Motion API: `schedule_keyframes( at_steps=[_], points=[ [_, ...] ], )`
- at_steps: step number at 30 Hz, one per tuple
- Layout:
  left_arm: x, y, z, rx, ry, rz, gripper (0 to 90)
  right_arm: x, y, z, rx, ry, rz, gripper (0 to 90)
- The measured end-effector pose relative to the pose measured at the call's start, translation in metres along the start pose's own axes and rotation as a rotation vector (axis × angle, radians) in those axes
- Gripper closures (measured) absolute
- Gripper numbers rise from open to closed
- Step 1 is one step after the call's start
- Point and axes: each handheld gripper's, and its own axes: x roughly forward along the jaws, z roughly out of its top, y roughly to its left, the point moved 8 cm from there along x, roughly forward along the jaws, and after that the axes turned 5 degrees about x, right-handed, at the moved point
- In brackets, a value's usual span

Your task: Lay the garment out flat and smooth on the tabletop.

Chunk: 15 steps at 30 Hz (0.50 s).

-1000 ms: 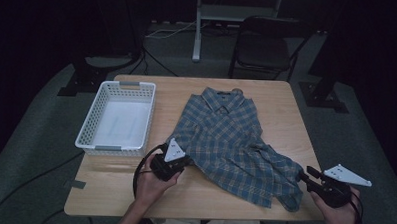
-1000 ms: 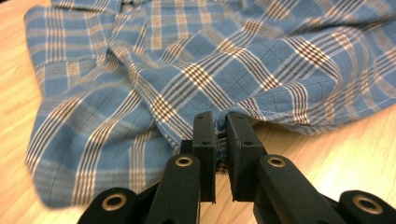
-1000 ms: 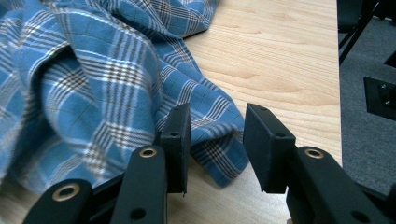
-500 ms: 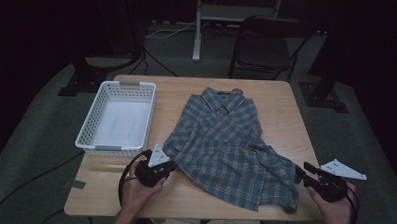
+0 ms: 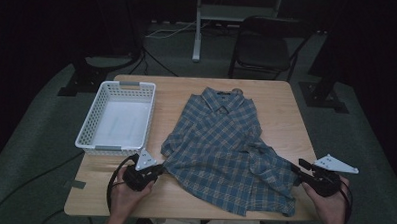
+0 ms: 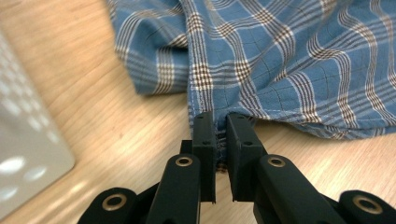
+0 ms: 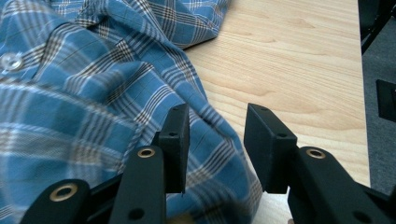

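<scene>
High view: a blue plaid shirt (image 5: 225, 153) lies spread on the wooden table (image 5: 282, 102), collar toward the far edge and hem toward the near edge, with one sleeve folded across its right-hand side. A white slatted basket (image 5: 117, 118) stands at the table's left edge, just beside the shirt and apart from it, with nothing in it.

The left gripper (image 5: 157, 169) sits near the table's near-left corner, and the left gripper view shows its jaws pressed together on the shirt's hem (image 6: 219, 105), with a fold of plaid cloth pinched between the pads. The right gripper (image 5: 300, 167) hovers at the shirt's right side near the near-right corner; in the right gripper view its jaws stand spread, with a bulge of the cloth (image 7: 140, 84) lying between and under them, and the pads do not yet press on it.

Judging from this, the work looks like flattening or folding the shirt, perhaps for the basket, and it is at an early stage: one corner is gripped, the second hold is not taken, no neat fold is made, and the right sleeve is still rumpled.

No brand, label or writing can be read; a dark patch inside the collar may be a tag, but it is too small to tell.
</scene>
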Motion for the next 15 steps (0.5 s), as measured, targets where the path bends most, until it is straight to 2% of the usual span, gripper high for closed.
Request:
schedule_keyframes(
  at_steps=[1,9,15],
  points=[
    [-0.002,0.005,-0.006,-0.027,-0.002,-0.001,83.8,0.003,0.002,0.0,-0.002,0.006,0.007,59.0],
    [-0.004,0.01,-0.013,-0.047,-0.003,0.012,83.9,0.015,0.009,-0.001,-0.011,0.031,0.031,57.1],
    [-0.005,0.012,-0.015,-0.055,-0.003,0.017,83.9,0.024,0.018,0.015,-0.03,0.017,0.05,56.8]
  ],
)
